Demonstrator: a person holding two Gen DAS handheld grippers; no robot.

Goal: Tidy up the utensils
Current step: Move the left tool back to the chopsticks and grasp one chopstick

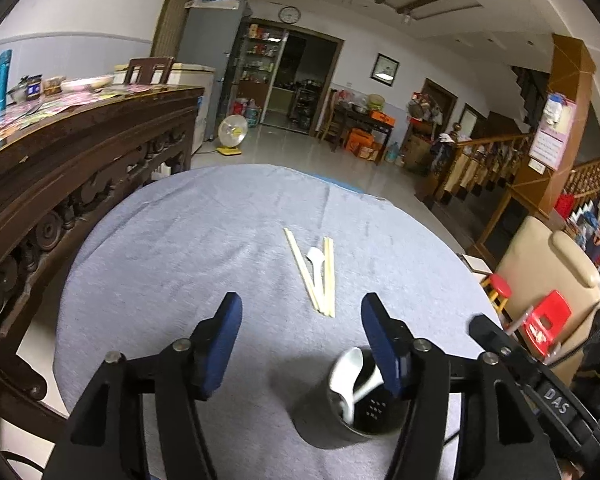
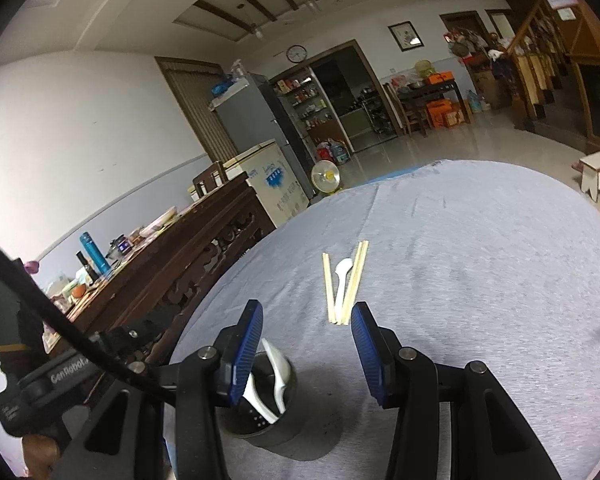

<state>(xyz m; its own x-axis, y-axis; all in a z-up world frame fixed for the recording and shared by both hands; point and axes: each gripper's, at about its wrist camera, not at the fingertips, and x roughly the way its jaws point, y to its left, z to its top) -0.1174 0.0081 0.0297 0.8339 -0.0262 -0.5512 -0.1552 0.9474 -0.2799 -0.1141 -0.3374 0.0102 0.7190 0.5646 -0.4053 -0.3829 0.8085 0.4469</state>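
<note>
A matt, slightly creased grey cloth (image 1: 172, 248) covers the table. Beyond the dark matt holder (image 1: 340, 424) with its glossy white spoons (image 1: 350, 376) lie pale bare-wood chopsticks (image 1: 328, 276). Left of the holder stands a dark carved, polished wooden sideboard (image 1: 80, 152).

Cloth (image 1: 180, 240) pale grey-blue, plain; chopsticks (image 1: 330, 276) light tan & spoon (image 1: 315, 258) white, mid-frame. Holder (image 1: 340, 420) dark grey w/ dot holes, white spoons (image 1: 346, 380) inside, lower frame. Pads (image 2: 246, 356) blue, ribbed; stool (image 1: 500, 286) red at right.
</note>
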